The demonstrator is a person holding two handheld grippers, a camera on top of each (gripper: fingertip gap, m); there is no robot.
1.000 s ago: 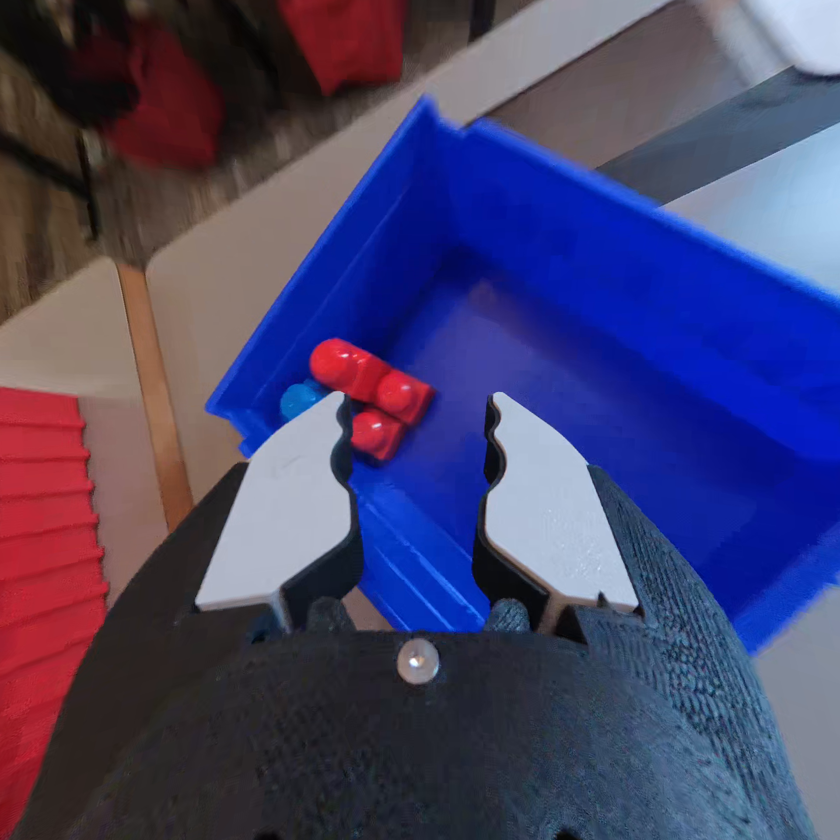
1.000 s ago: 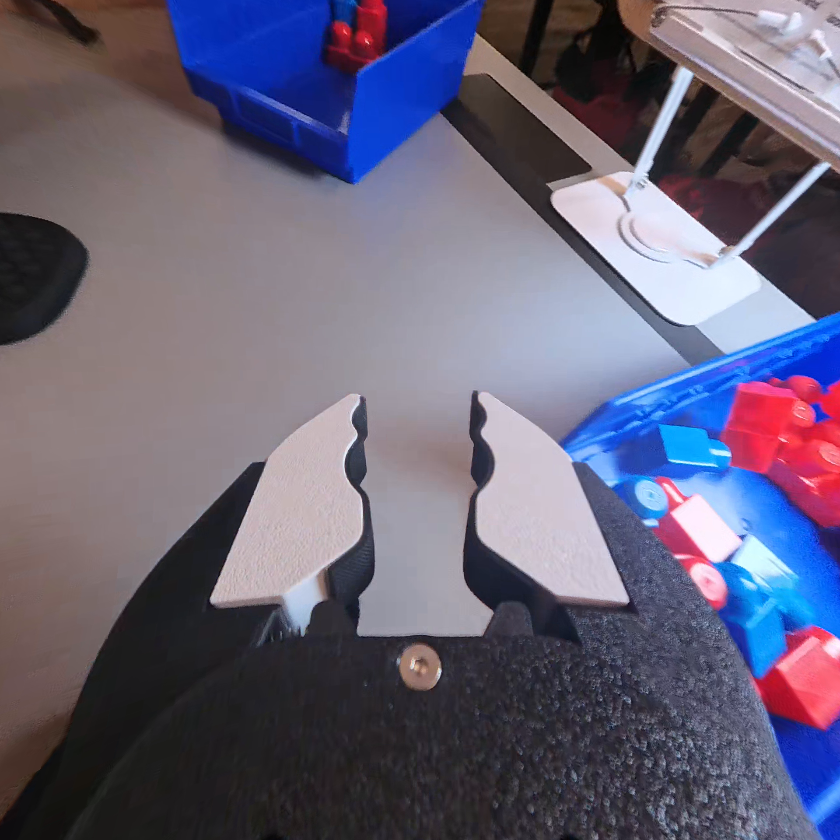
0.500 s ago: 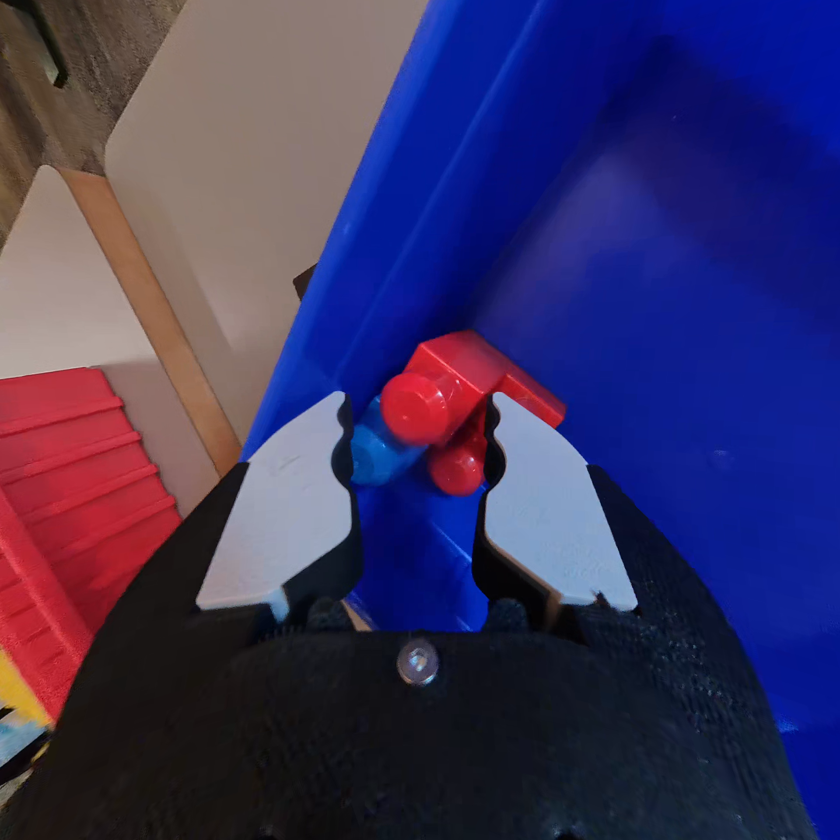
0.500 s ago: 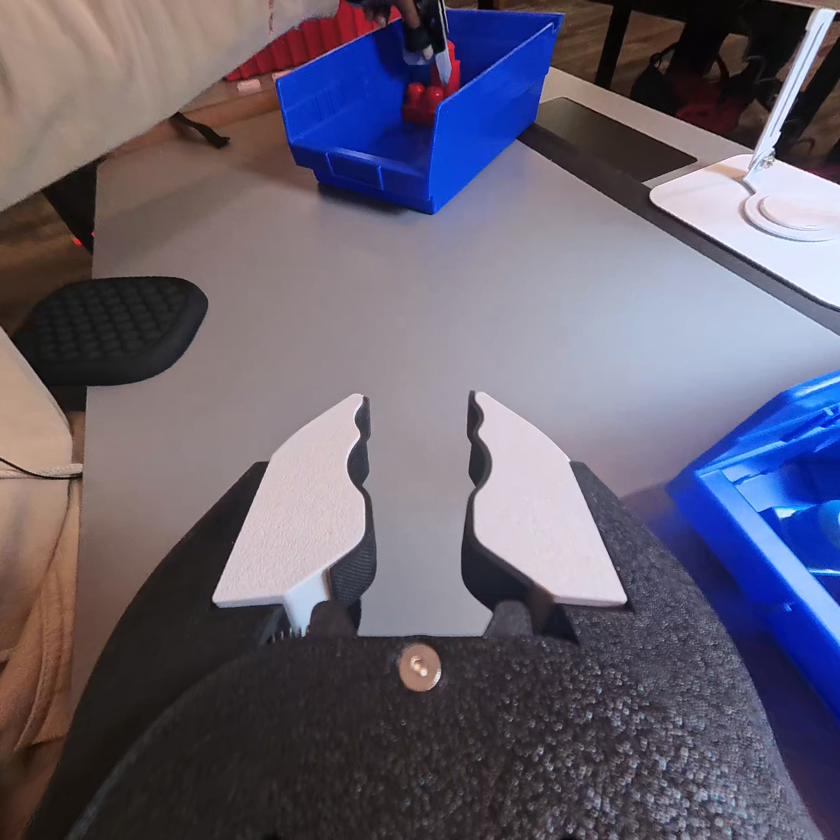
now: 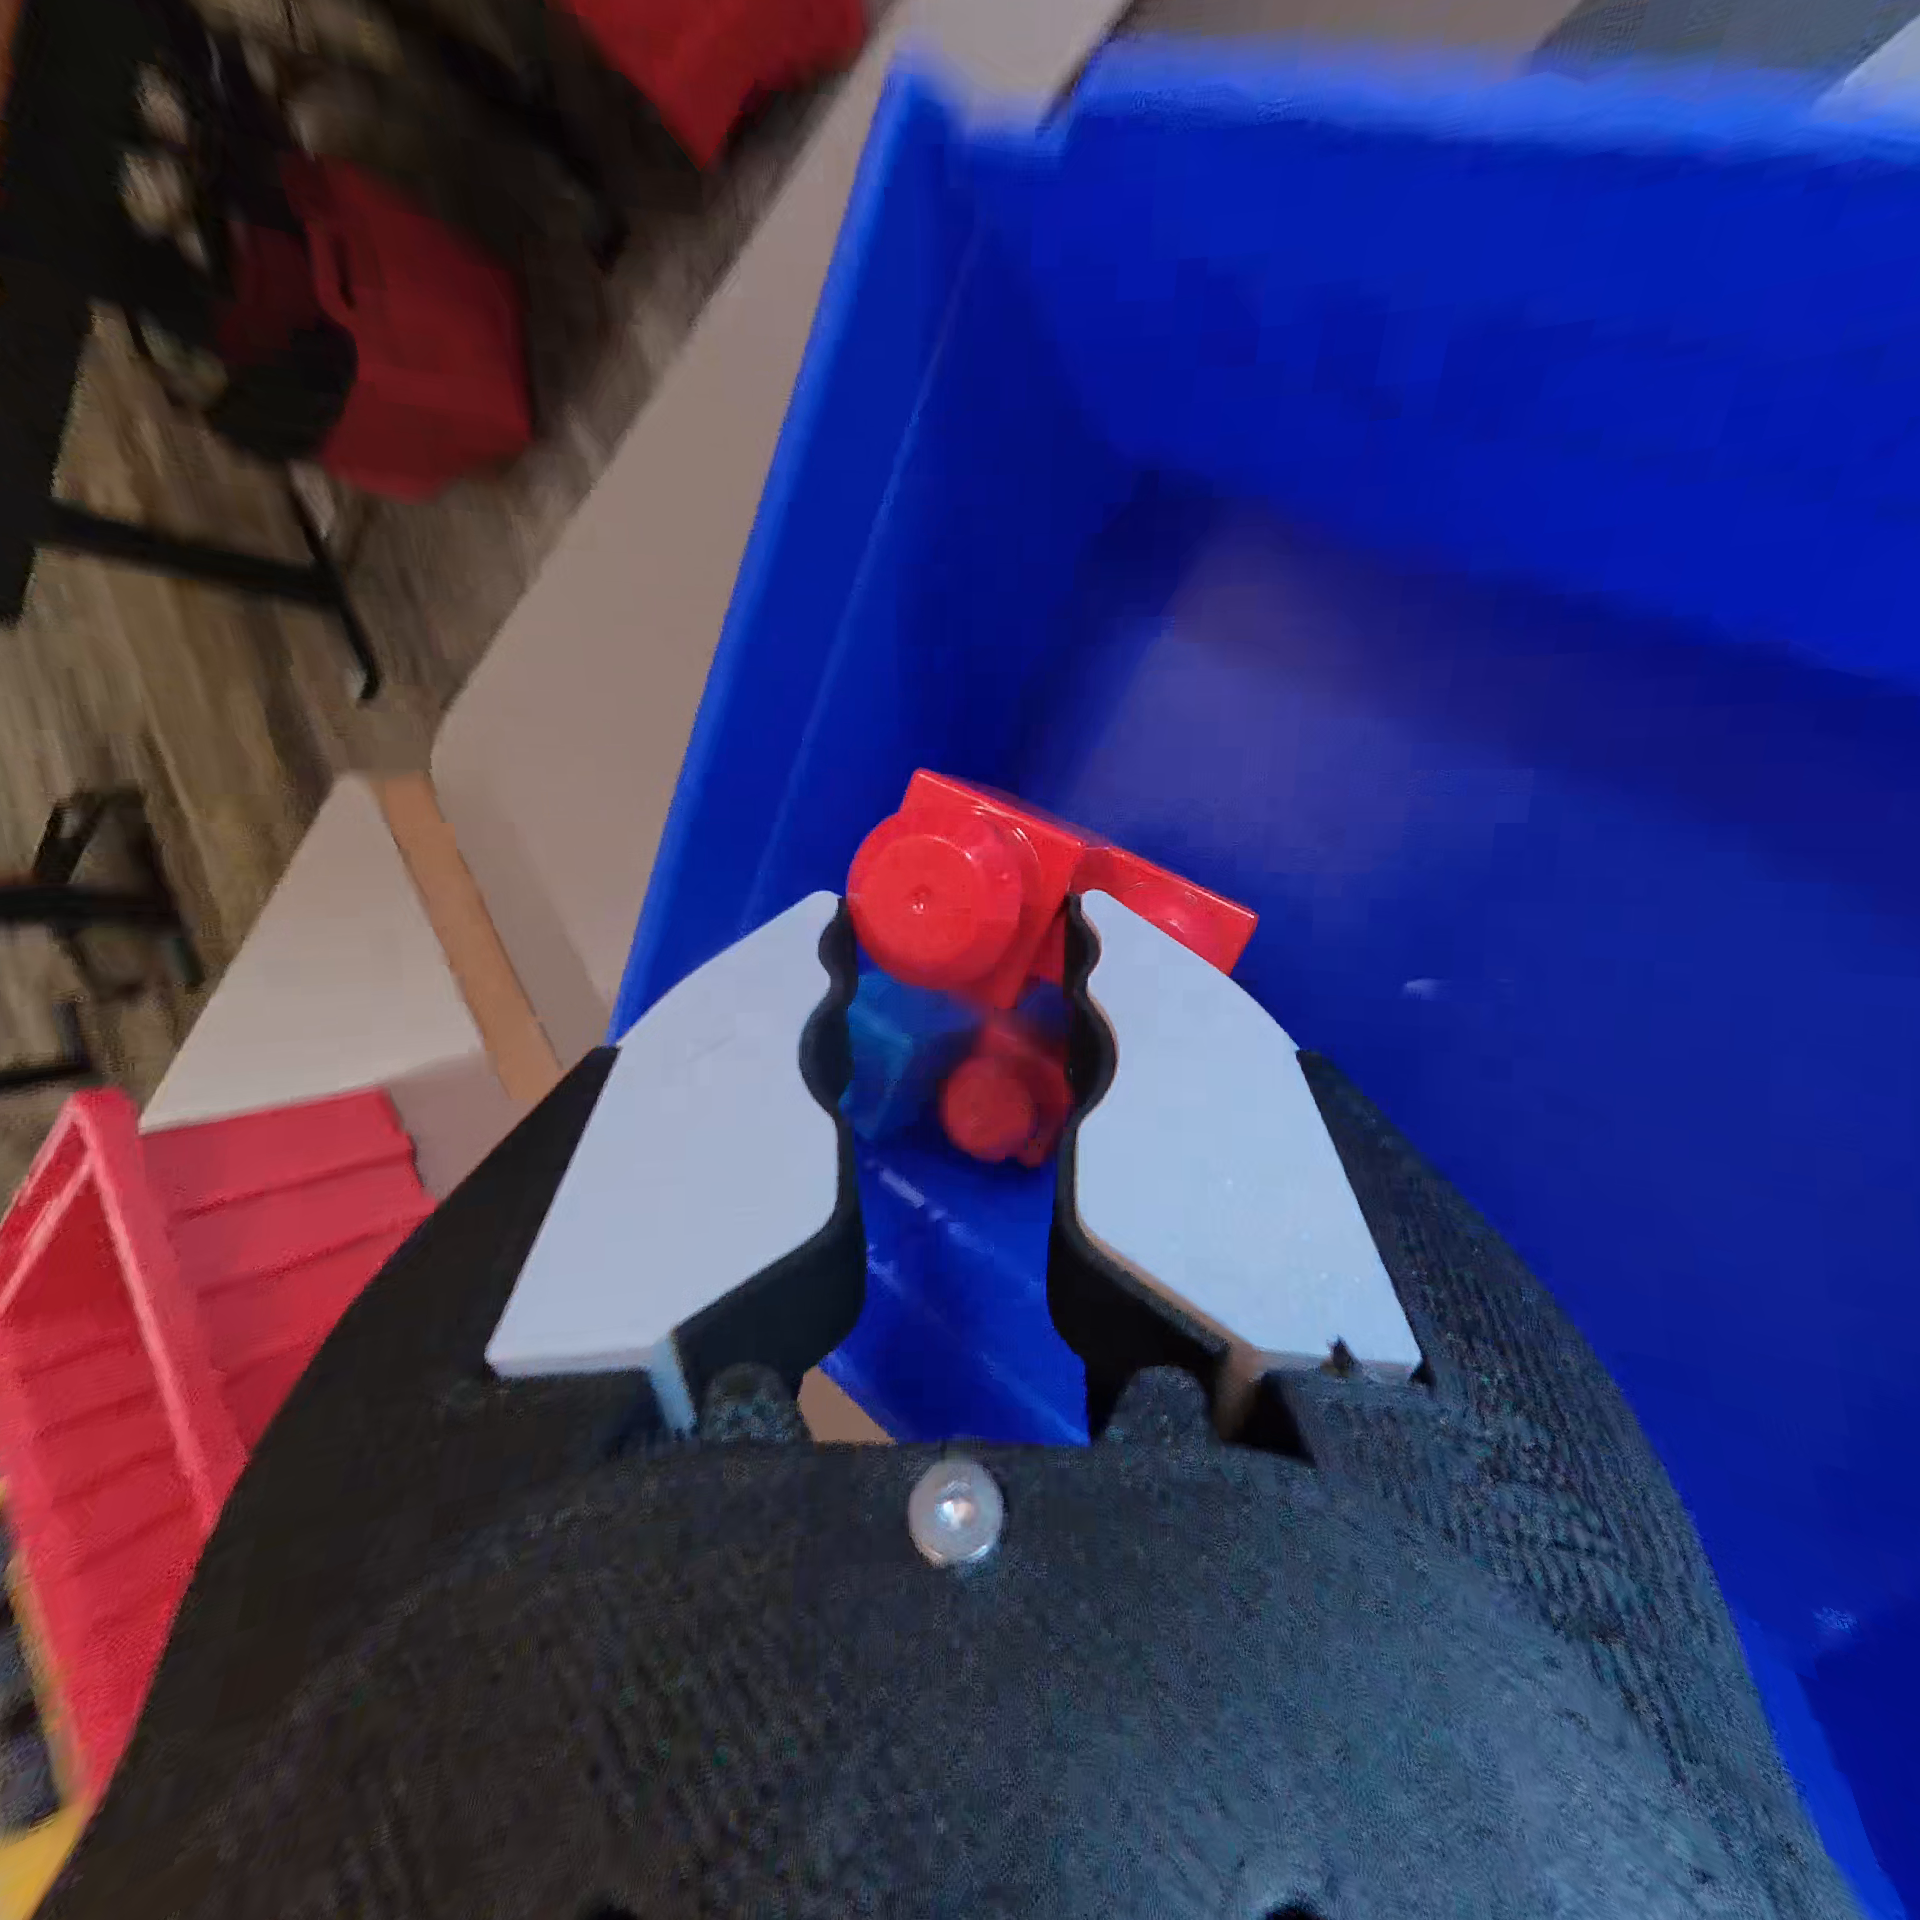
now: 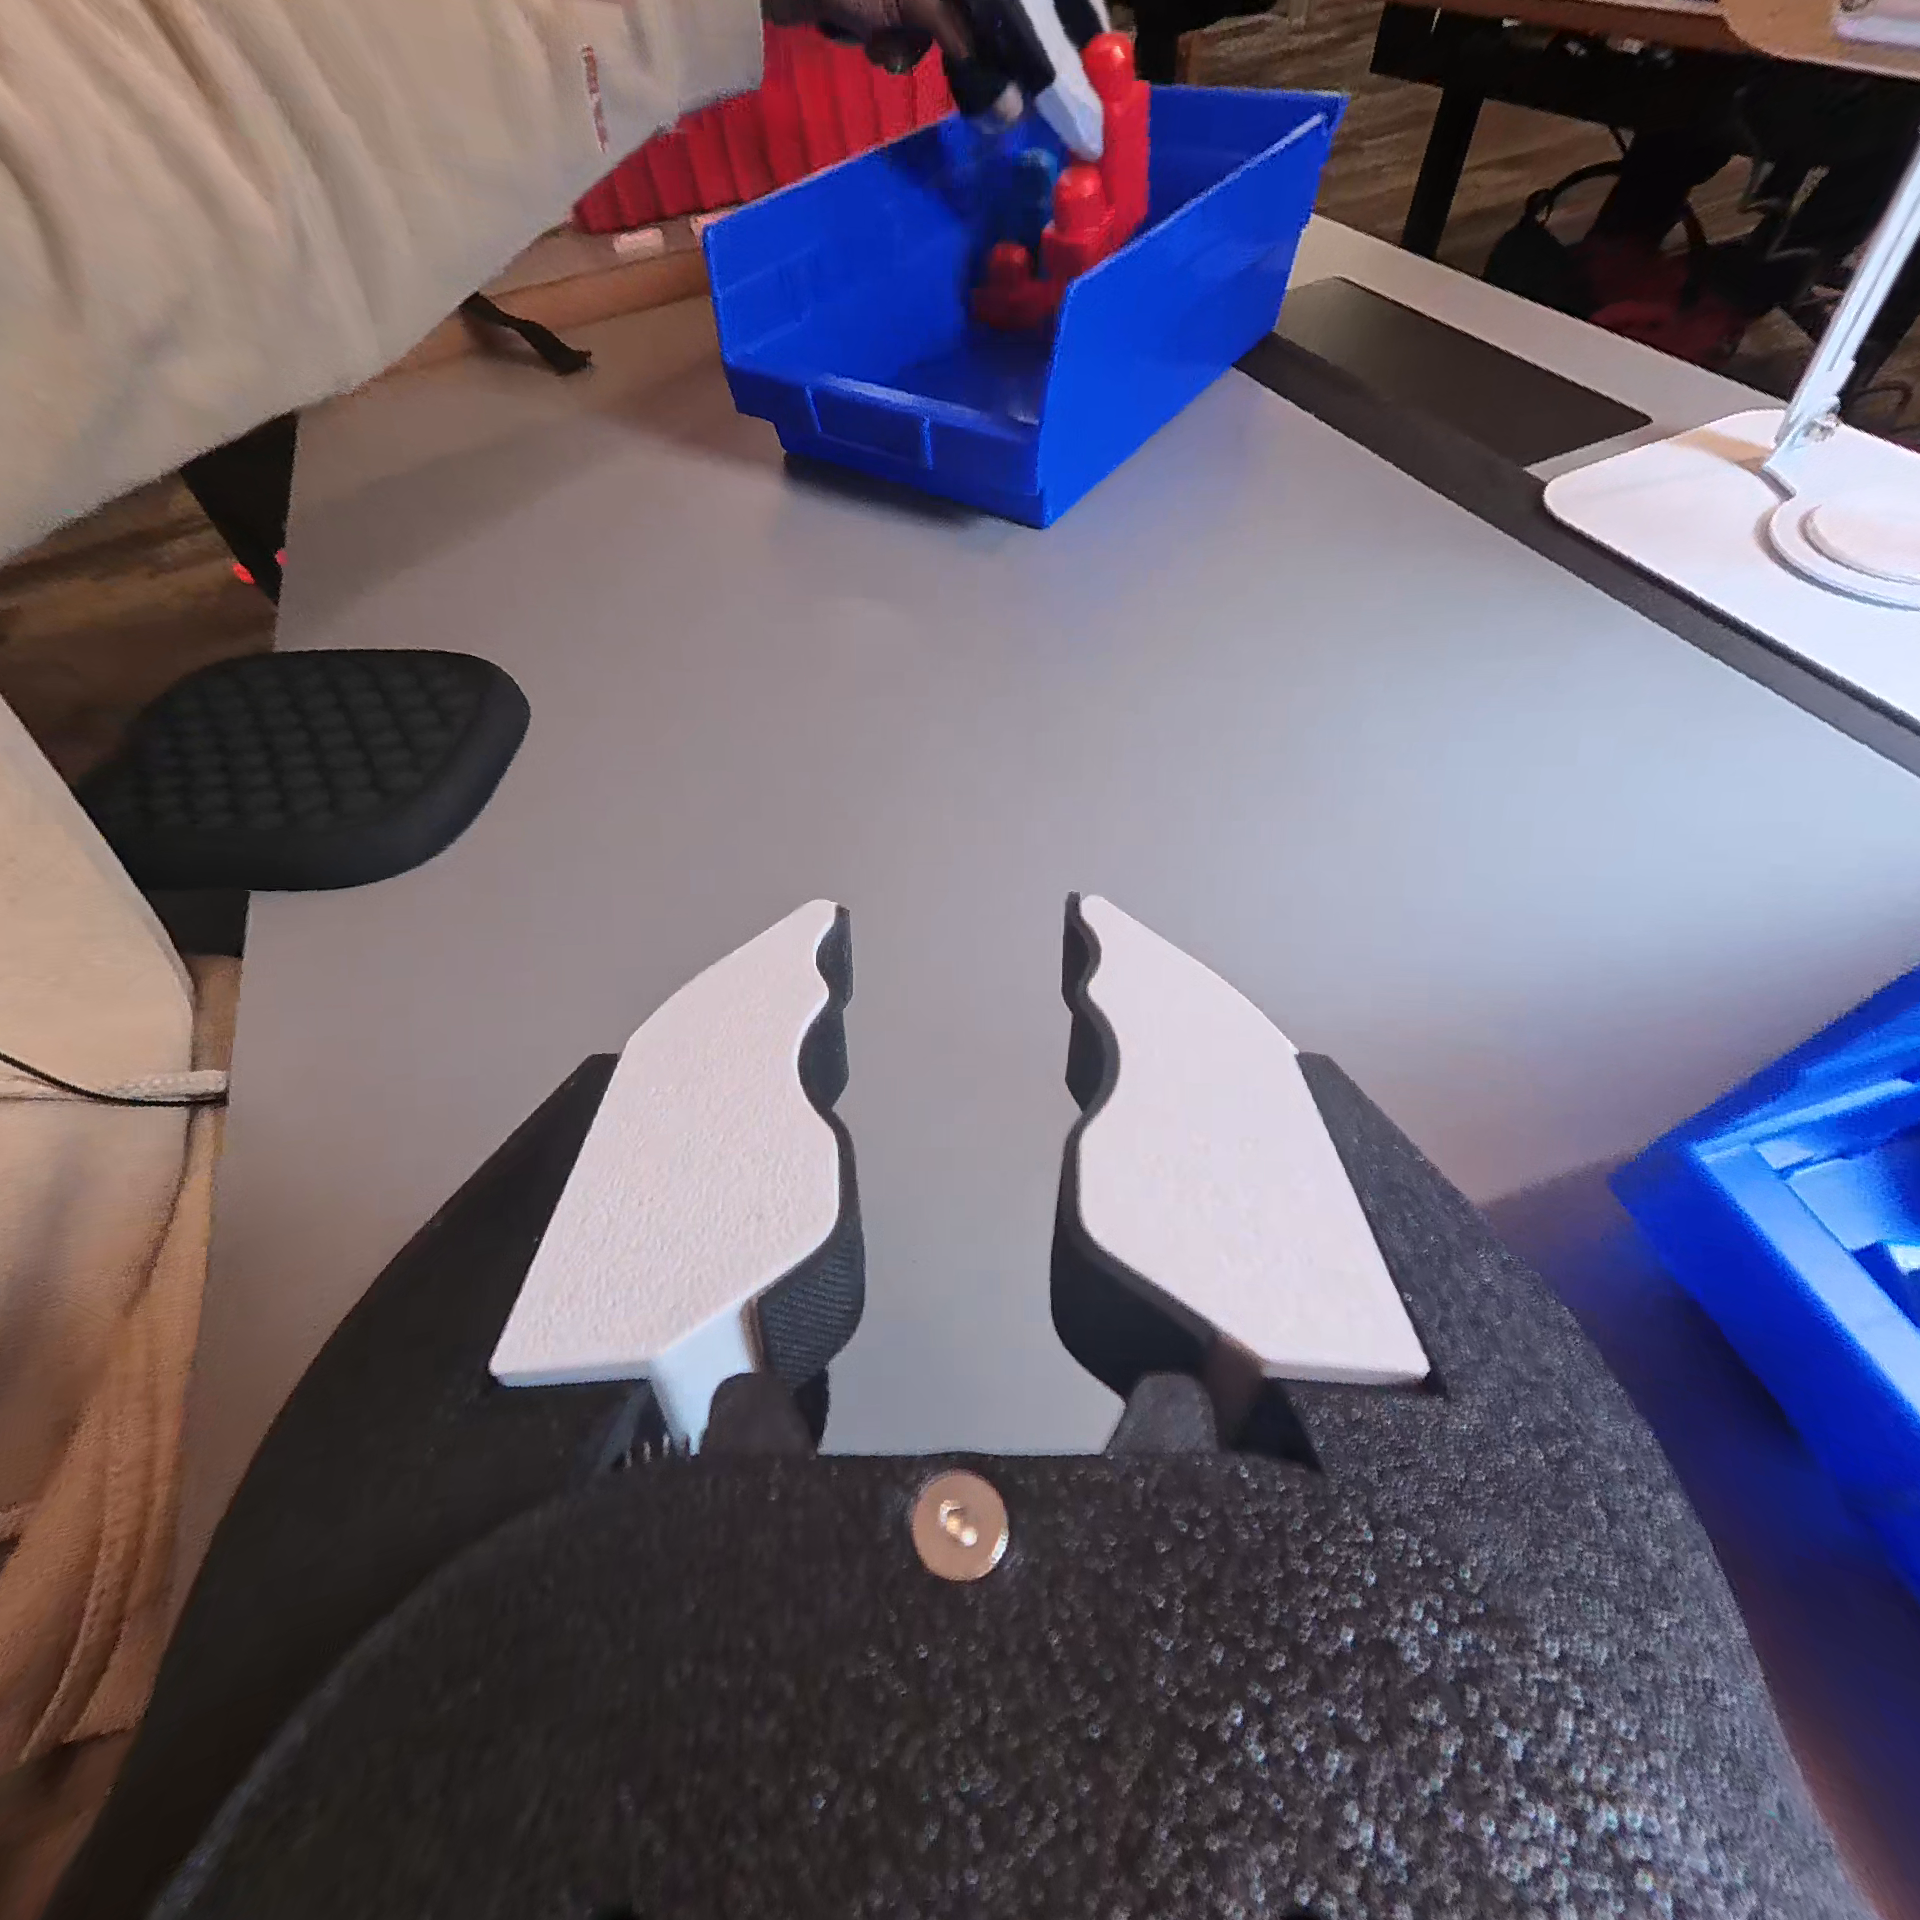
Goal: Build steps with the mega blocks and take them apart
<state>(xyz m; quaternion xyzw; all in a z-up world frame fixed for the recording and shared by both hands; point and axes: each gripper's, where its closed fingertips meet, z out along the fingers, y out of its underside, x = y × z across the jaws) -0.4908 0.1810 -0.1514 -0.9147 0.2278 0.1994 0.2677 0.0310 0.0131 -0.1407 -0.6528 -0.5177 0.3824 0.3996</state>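
My left gripper (image 5: 956, 914) is shut on a stepped stack of red and blue mega blocks (image 5: 966, 997), with a white finger (image 5: 707, 1132) on each side. The stack is inside the far-left corner of a blue bin (image 5: 1455, 364). The right wrist view shows the same stack (image 6: 1081, 208) held upright in that bin (image 6: 1164, 343) by the left gripper (image 6: 1049, 83), its lower red block near the bin floor. My right gripper (image 6: 958, 914) is open and empty, low over the grey table (image 6: 1039, 675).
A second blue bin (image 6: 1787, 1174) with blocks sits at the right edge. A white lamp base (image 6: 1766, 509) stands at the far right. A black padded armrest (image 6: 301, 758) and a cream sleeve (image 6: 260, 208) are on the left. A red bin (image 5: 125, 1299) lies beyond the table's left edge. About 55 centimeters separates my left fingertips from my right.
My left gripper moved into the bin corner and shut on the block stack, which now stands raised. My right gripper swung left, away from the second bin, and stayed open.
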